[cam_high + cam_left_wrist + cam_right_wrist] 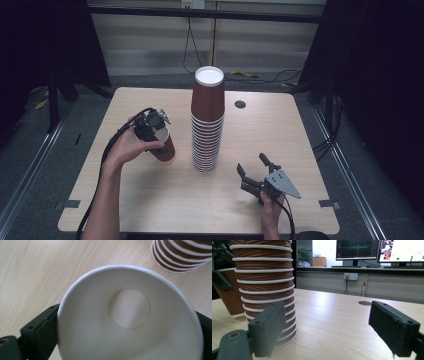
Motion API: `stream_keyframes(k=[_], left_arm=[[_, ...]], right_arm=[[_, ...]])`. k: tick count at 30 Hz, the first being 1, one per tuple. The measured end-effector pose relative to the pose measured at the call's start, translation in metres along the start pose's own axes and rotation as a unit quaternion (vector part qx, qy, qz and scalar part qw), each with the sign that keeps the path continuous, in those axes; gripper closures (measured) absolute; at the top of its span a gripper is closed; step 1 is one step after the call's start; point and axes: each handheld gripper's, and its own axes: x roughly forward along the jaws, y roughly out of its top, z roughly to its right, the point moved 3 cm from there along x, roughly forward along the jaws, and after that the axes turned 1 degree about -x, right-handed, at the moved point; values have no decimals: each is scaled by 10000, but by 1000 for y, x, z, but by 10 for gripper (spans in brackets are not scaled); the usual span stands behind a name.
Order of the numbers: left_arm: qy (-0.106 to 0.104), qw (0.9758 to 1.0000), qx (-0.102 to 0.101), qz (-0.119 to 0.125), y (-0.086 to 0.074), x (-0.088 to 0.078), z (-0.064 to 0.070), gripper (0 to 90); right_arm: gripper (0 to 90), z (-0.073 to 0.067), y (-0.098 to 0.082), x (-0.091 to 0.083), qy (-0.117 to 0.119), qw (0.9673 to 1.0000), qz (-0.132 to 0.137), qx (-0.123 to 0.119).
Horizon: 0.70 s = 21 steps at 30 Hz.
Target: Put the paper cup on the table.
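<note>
1. Paper cup (164,145), brown outside and white inside, stands mouth-up on the worktop (150,200), left of the tall stack of cups (207,120) and apart from it.

2. Left tool (152,131) sits over the cup's rim from above and slightly to the left, so the cup lies directly below and in front of it. In the left gripper view the cup's white interior (130,322) lies between the two black jaws, one at each side of the rim.

3. Whether the pads press the wall or merely flank it is hard to judge; the jaws stand wide, and I read them as holding the rim loosely at most.

4. Cup's long axis runs nearly upright, leaning a little toward the stack.

5. Right tool (252,172) rests low at the near right of the worktop, jaws spread wide with nothing between them, pointing toward the stack's base. The right gripper view looks level along the worktop at the lower rims of the stack (265,290).

6. Left hand is the nearer one to the single cup; the right is nearer the stack.

7. Hidden: the cup's base and the spot where it meets the worktop are covered by the hand and tool in the high view. The left jaw tips are cut off by the cup's rim.
</note>
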Motion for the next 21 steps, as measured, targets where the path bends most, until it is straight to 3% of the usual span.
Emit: stream_keyframes(k=[9,12,15,19,21], left_arm=[[13,10000,0,-15,4,8,0,21],[-12,10000,-36,88,6,11,-1,20],[-209,9998,22,73,6,15,-1,33],[-241,9995,131,126,6,19,1,42],[-229,9996,60,170,6,23,1,46]], right_arm=[[133,0,0,0,28,10000,-3,-13],[133,0,0,0,28,10000,-5,-12],[134,0,0,0,29,10000,-9,0],[134,0,0,0,28,10000,-7,-6],[134,0,0,0,27,10000,-8,-3]])
